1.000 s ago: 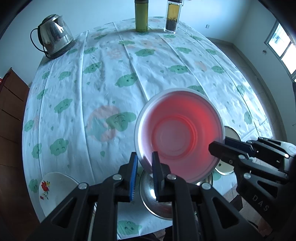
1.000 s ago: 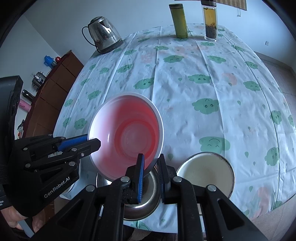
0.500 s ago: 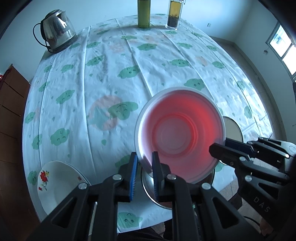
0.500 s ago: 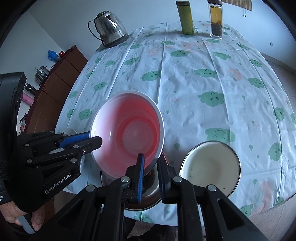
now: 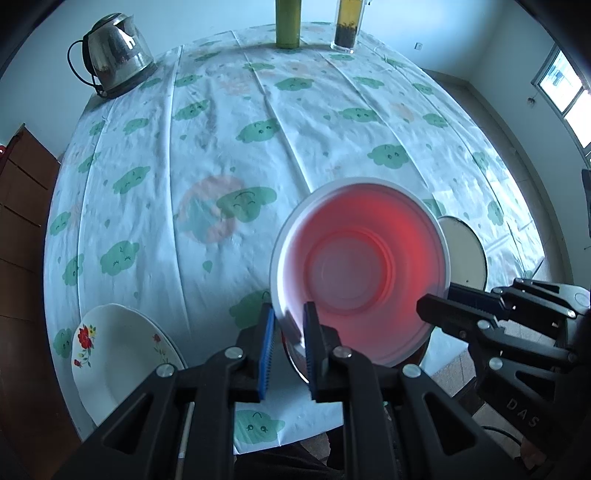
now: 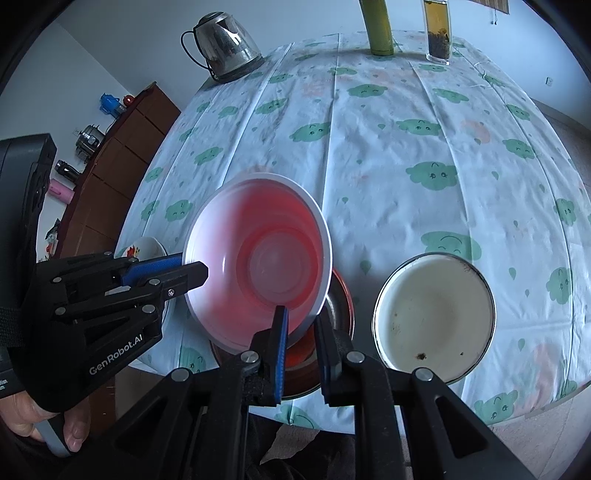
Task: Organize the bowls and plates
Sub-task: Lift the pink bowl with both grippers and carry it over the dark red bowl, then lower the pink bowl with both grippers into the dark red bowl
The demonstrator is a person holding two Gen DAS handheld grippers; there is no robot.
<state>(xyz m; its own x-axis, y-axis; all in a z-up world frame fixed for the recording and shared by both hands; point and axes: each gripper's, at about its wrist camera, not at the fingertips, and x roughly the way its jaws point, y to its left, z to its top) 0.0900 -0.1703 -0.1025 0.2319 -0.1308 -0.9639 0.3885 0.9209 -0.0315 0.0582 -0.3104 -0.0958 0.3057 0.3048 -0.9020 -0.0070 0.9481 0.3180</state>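
A red plastic bowl with a white rim hangs tilted above the table's near edge. My left gripper is shut on its left rim. My right gripper is shut on the rim at the opposite side. Directly under the bowl sits a steel bowl, mostly hidden. A cream enamel bowl stands to its right. At the table's left edge lies a white flowered plate.
A steel kettle, a green flask and a glass tea bottle stand at the far side of the cloud-print tablecloth. A brown cabinet runs along the left. A hand grips the left tool.
Both grippers keep their hold on the red bowl. The views have drawn back slightly toward the near table edge, so more of the flowered plate and the cream bowl shows.
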